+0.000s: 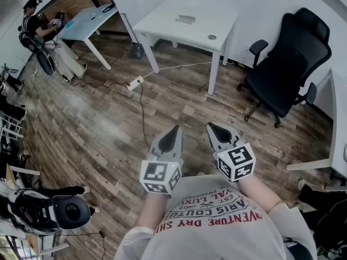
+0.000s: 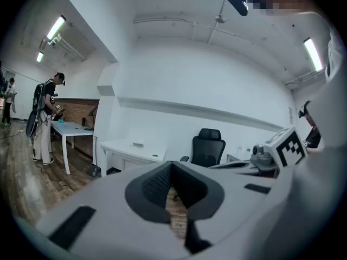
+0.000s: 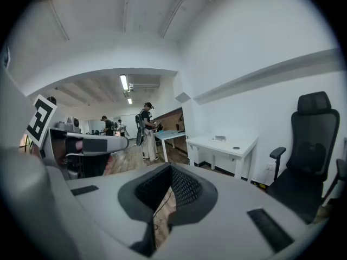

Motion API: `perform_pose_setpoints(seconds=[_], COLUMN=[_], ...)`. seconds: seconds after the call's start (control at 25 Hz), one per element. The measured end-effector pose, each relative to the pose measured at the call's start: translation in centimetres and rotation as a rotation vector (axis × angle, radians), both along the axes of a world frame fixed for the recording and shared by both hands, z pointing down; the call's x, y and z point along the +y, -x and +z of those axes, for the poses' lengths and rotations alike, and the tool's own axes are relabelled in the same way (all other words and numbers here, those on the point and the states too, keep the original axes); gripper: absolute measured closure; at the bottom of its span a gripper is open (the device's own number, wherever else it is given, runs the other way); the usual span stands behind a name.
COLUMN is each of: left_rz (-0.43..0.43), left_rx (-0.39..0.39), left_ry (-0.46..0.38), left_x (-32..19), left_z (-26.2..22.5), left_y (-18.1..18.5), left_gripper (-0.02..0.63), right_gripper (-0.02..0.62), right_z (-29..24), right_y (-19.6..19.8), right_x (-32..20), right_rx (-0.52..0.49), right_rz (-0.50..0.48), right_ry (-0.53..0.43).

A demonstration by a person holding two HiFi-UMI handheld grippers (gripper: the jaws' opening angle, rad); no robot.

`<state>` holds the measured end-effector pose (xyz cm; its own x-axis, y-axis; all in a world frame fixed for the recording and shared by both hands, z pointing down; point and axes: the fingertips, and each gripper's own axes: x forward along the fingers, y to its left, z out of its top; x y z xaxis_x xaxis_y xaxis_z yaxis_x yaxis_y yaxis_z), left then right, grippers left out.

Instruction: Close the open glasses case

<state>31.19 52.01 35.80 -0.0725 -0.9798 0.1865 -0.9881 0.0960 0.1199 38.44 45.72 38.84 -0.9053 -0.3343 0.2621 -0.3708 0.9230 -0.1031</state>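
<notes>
I hold both grippers close to my chest, high above the wooden floor. My left gripper (image 1: pixel 173 130) (image 2: pixel 172 169) points forward with its jaws shut on nothing. Beside it, my right gripper (image 1: pixel 216 128) (image 3: pixel 170 171) is also shut and empty. Ahead stands a white table (image 1: pixel 162 23) (image 2: pixel 122 147) (image 3: pixel 217 145). A small pale object (image 1: pixel 185 19) (image 2: pixel 137 144) (image 3: pixel 219 138) lies on it, too far off to tell whether it is the glasses case. Next to it is a small round thing (image 1: pixel 211 37).
A black office chair (image 1: pixel 290 58) (image 2: pixel 207 146) (image 3: pixel 309 145) stands right of the table. A power strip and cable (image 1: pixel 135 83) lie on the floor. A person (image 1: pixel 40 31) (image 2: pixel 46 118) works at a light blue table (image 1: pixel 87 20) far left. Another white desk edge (image 1: pixel 336 123) is at my right.
</notes>
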Motion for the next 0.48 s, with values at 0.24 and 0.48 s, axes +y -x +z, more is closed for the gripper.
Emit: perform_pose_setpoints(seconds=[0.24,0.48], left_rz=[-0.013,-0.018], left_rx=[0.013,0.027], left_ry=[0.006,0.018], left_x=[-0.9,-2.0], left_z=[0.7,1.6], left_y=[0.5,0.6], left_gripper=[0.603,0.603], right_gripper=[0.584,0.584], right_z=[0.6,1.4], right_y=[0.1,0.0], right_x=[-0.8,-2.2], right_rx=[0.012,0.0], right_rz=[-0.005,-0.001], right_ry=[0.004,0.042])
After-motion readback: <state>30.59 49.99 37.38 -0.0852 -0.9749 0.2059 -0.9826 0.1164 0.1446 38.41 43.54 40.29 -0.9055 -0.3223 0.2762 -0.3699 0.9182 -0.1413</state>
